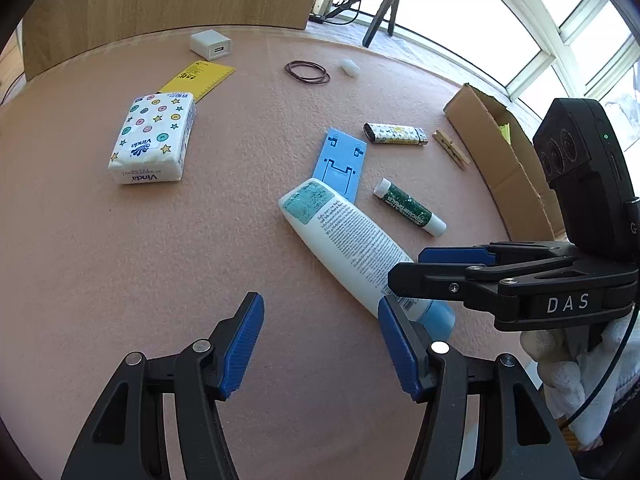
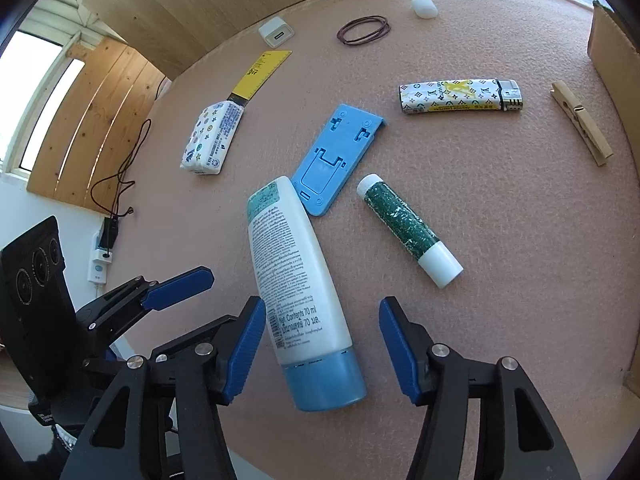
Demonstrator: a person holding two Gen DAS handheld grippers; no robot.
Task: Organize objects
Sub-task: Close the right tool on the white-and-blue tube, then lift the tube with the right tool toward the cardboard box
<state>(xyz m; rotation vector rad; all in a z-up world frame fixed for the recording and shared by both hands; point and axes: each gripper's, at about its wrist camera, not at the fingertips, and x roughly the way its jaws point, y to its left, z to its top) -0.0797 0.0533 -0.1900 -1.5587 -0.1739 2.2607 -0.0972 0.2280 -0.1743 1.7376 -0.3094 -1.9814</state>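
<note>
Left wrist: left gripper (image 1: 320,344) jaws apart, nothing between them, over bare pink mat (image 1: 160,260). White lotion tube (image 1: 344,240) lies just right of it. Right wrist: right gripper (image 2: 322,350) straddles tube's blue cap (image 2: 328,380), pads not touching; tube flat on mat beside blue stand (image 2: 332,156).
</note>
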